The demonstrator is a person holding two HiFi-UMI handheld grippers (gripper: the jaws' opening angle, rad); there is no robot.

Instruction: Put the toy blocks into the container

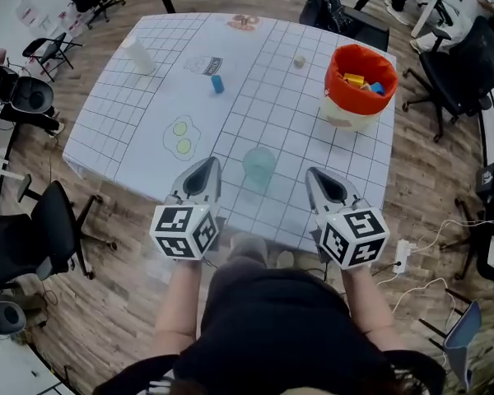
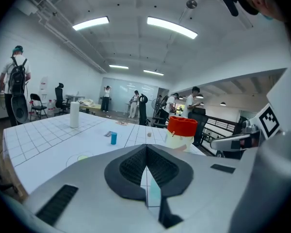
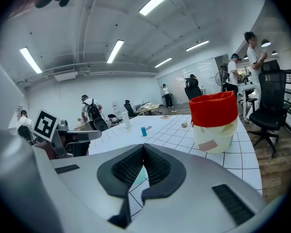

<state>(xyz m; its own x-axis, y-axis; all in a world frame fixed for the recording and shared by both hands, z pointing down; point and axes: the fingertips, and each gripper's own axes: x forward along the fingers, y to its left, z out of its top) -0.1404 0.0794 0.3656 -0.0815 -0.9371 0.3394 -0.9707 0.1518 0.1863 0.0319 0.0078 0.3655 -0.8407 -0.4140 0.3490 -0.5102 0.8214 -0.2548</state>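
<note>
Toy blocks point(image 1: 361, 81), yellow and blue in the head view, lie inside a red-lined white container point(image 1: 346, 115) at the table's point(image 1: 123, 122) right edge; one blue block point(image 1: 217, 84) stands mid-table. Left gripper view: left gripper point(image 2: 146, 152) clenched, empty. Right gripper view: right gripper point(image 3: 143, 152) clenched, empty.

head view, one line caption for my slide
Left gripper and right gripper shut at the table edge; blue block loose, container holding blocks
</note>
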